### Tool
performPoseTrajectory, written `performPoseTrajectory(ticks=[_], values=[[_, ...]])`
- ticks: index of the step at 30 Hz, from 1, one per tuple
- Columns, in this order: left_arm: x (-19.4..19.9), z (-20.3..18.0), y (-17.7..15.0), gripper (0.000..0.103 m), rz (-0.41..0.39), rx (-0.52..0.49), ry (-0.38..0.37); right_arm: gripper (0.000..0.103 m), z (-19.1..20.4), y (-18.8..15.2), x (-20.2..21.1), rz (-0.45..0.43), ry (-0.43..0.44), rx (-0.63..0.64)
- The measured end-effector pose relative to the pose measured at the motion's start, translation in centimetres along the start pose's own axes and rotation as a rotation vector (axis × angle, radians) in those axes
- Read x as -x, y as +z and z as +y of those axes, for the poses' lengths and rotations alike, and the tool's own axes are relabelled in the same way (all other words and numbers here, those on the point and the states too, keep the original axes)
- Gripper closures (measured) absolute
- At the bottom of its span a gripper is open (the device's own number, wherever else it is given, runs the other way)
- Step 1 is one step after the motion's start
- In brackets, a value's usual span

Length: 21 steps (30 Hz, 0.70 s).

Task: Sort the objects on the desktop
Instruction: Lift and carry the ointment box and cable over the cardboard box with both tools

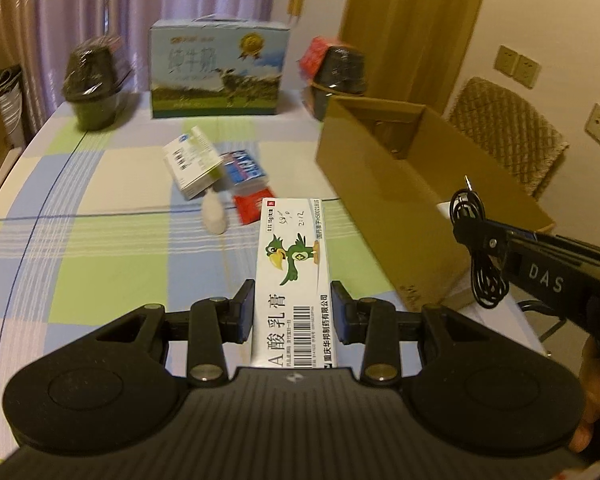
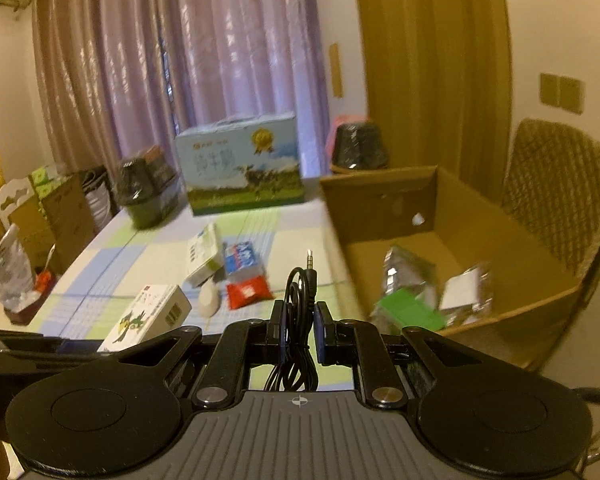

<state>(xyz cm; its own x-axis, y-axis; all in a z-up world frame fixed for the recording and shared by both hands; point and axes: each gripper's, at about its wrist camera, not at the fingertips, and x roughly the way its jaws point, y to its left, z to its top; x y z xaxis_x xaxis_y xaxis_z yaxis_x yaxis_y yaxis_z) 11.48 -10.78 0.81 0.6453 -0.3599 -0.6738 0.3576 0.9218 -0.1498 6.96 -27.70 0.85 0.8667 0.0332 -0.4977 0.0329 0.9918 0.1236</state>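
My left gripper (image 1: 293, 312) is shut on a long white ointment box (image 1: 294, 264) printed with a green bird, held above the checked tablecloth; the same ointment box (image 2: 148, 316) shows at the lower left of the right wrist view. My right gripper (image 2: 300, 330) is shut on a coiled black audio cable (image 2: 298, 300) with its jack plug pointing up. In the left wrist view that right gripper (image 1: 470, 226) and its black cable (image 1: 482, 264) hang beside the open cardboard box (image 1: 384, 184). The cardboard box (image 2: 380, 204) holds foil packets (image 2: 410, 272) and a green pack (image 2: 410, 310).
On the tablecloth (image 1: 100, 248) lie a white medicine box (image 1: 192, 162), a blue packet (image 1: 242, 168), a red packet (image 1: 254, 206) and a small white object (image 1: 214, 216). At the back stand a milk carton case (image 1: 218, 68) and two wrapped dark pots (image 1: 94, 80). A wicker chair (image 1: 508, 136) is behind the cardboard box.
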Motion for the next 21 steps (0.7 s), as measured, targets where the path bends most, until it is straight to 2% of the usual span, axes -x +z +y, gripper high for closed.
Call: performPoseTrajectory(ticks=[12,21], values=[[-0.1,-5.6,0.8,0.07,0.002,-0.064,-0.063,0.093,-5.5,1.2,2.2,-0.046,-0.089,-0.079],[-1.1,-7.3,1.3,0.07,0.012,-0.089,-0.079,0.093,-7.6,1.9,2.2,-0.067,-0.112,-0.11]])
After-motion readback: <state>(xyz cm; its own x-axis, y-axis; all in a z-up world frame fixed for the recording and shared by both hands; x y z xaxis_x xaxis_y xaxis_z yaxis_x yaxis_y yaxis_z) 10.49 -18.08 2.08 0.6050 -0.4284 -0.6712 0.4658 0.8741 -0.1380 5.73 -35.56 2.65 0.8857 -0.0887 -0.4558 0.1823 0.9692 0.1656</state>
